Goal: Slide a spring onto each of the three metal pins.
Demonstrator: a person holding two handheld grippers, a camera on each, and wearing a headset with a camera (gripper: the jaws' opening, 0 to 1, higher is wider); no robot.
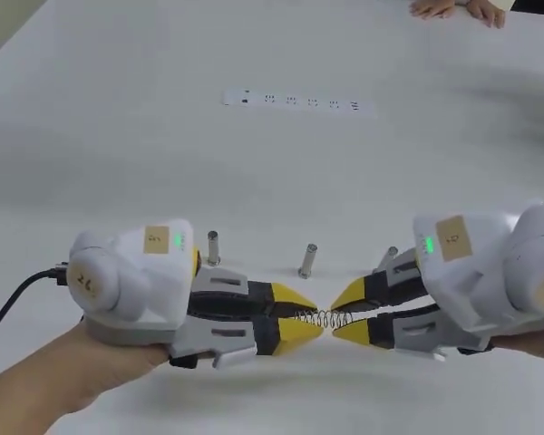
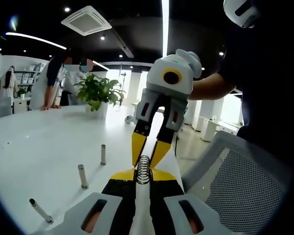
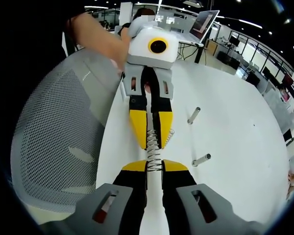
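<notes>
Metal spring (image 1: 324, 318) spanning two grippers, left gripper (image 1: 310, 319) and right gripper (image 1: 337, 319) each pinching one end, near tabletop (image 1: 118, 154) front edge, three pins (image 1: 213, 246) just behind.

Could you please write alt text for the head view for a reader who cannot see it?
The white, yellow-tipped left gripper and right gripper meet tip to tip, both clamping one small coiled metal spring. Three short metal pins stand behind them on the white table.

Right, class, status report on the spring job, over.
Left claw, right claw both shut on one spring, held between them. Three pins bare. Nothing blocking them.
</notes>
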